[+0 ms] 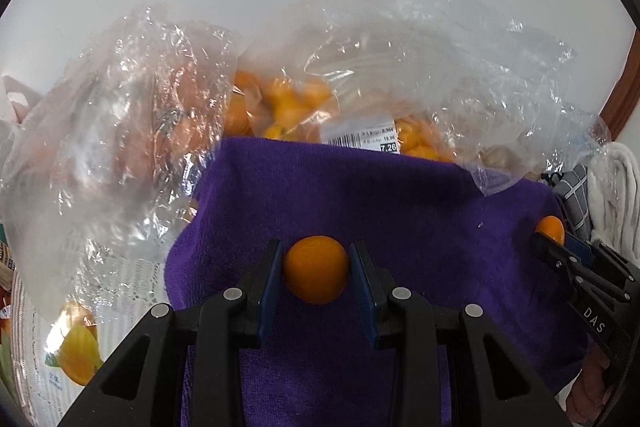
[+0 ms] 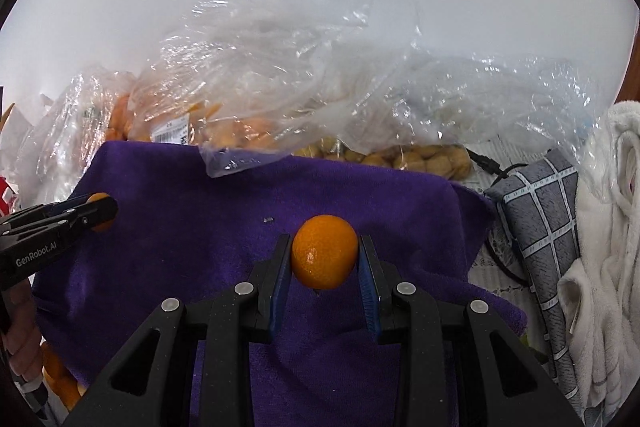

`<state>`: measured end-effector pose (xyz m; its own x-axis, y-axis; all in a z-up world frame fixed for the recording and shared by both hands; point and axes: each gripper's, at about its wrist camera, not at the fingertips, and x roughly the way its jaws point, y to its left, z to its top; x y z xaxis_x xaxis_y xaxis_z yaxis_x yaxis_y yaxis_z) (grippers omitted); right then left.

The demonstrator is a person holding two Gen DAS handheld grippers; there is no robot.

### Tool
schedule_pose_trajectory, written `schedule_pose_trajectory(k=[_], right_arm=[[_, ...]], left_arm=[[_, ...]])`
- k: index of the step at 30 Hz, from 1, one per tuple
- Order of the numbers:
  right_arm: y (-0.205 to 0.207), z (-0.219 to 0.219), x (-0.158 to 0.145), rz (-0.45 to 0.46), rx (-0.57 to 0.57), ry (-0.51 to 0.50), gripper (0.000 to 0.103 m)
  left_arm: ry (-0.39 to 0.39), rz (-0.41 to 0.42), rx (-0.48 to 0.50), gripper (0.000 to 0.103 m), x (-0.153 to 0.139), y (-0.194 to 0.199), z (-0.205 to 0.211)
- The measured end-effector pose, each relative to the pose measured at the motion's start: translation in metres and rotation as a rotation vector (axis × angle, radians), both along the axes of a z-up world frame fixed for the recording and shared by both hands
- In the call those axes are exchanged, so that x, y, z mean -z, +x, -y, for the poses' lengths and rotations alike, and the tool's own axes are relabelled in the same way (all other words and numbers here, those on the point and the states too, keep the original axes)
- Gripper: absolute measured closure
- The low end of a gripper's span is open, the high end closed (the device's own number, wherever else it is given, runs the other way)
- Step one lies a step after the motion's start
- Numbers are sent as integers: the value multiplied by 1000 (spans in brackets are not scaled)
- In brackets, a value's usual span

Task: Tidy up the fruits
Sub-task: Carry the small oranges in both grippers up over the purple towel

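Observation:
My left gripper (image 1: 317, 267) is shut on a small orange fruit (image 1: 316, 269) above a purple towel (image 1: 360, 195). My right gripper (image 2: 325, 259) is shut on another small orange fruit (image 2: 324, 257) above the same towel (image 2: 180, 227). Each gripper shows in the other's view: the right one (image 1: 554, 233) at the right edge with its fruit (image 1: 551, 227), the left one (image 2: 100, 213) at the left edge with its fruit (image 2: 100, 201). Behind the towel lies a clear plastic bag of orange fruits (image 1: 288, 107) with a price label (image 1: 364, 139).
Another clear bag of orange fruit (image 1: 120, 115) lies at the left. A bag of pale brown round fruits (image 2: 424, 157) lies behind the towel on the right. A grey checked cloth (image 2: 540, 219) and white towels (image 2: 608, 227) are at the right. A black cable (image 2: 492, 167) runs there.

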<state>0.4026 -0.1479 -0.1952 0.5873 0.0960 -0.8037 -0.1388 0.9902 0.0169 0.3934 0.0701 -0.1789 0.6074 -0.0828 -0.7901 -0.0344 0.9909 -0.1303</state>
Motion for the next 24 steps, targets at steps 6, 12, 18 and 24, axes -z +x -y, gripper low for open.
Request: schedule_pose_trajectory(k=[6,12,18,24], right_arm=[[1,5,8,-10,11,0,71],[2,2,17,-16,7,-3,71],[3,0,23,-13,1,-8,71],[4,0,24,-28,3,-7,71]], left_arm=[[2,-7,7,71,5,0,4],[1,1,8,71,4,0,3],[-6,4,10,71,4,-2,1],[10,7,15,71,1,-4,3]])
